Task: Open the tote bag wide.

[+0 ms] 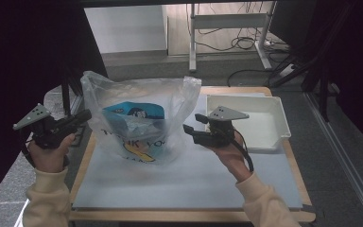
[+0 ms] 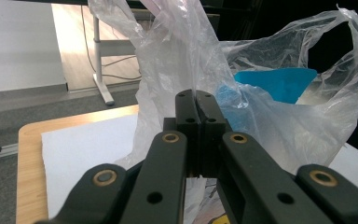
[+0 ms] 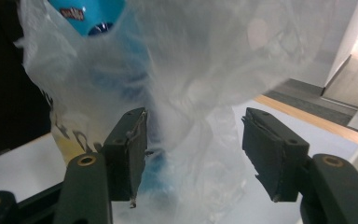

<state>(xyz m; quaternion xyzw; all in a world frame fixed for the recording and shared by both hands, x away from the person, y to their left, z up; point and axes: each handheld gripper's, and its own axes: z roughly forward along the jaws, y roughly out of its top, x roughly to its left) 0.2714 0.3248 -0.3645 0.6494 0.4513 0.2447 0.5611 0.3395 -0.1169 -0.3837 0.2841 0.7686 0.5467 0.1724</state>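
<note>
Left gripper pinches the plastic bag's edge; right gripper, jaws parted, faces its opposite side.

Thin clear plastic bag with yellow print stands puffed up between the two grippers, a blue packet inside. One handle is pinched in the left gripper; the other side hangs right in front of the right gripper, untouched.

The surface carries one clear plastic bag, one blue packet inside it, and one white tray. Two grippers are present, left gripper and right gripper.
</note>
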